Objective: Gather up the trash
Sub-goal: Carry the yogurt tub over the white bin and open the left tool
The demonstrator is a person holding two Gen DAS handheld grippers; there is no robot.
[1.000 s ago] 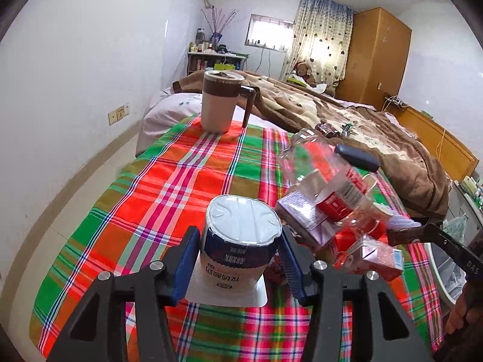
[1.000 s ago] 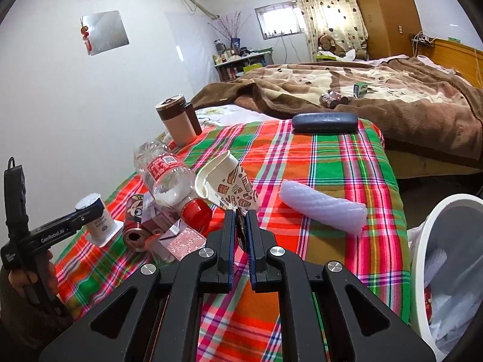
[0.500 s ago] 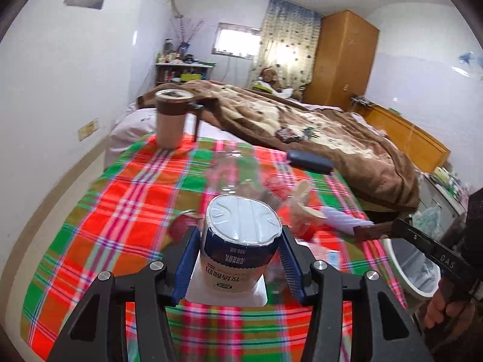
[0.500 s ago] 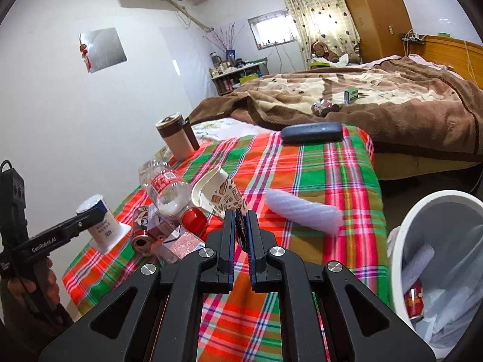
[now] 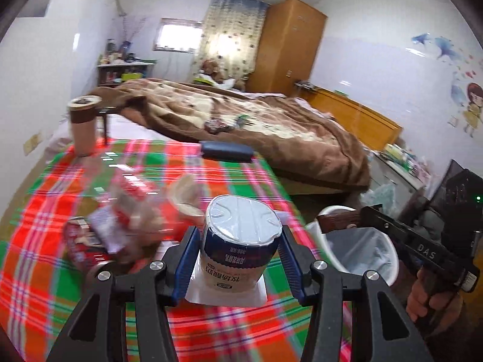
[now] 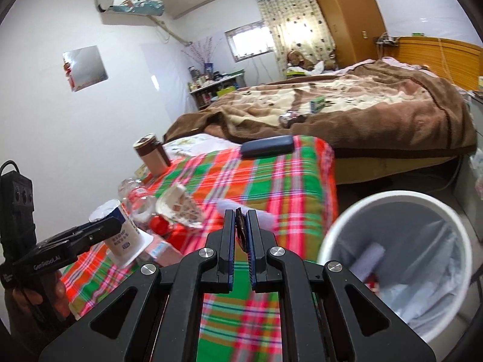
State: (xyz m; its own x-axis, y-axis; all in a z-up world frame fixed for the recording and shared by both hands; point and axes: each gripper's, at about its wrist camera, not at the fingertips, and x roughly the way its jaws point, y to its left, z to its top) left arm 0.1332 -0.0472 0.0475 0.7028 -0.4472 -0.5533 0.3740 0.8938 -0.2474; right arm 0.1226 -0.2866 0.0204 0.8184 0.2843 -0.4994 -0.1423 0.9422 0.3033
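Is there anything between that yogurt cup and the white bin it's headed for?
Nothing visible blocks it. The yogurt cup is clamped in the left gripper, off the plaid cloth. The white bin stands beside the cloth's edge, its mouth uncovered, only open air between.

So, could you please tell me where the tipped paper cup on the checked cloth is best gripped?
Probably across the open rim of the paper cup, coming from above: it lies on its side, mouth squashed and turned up, while the bottle crowds it alongside.
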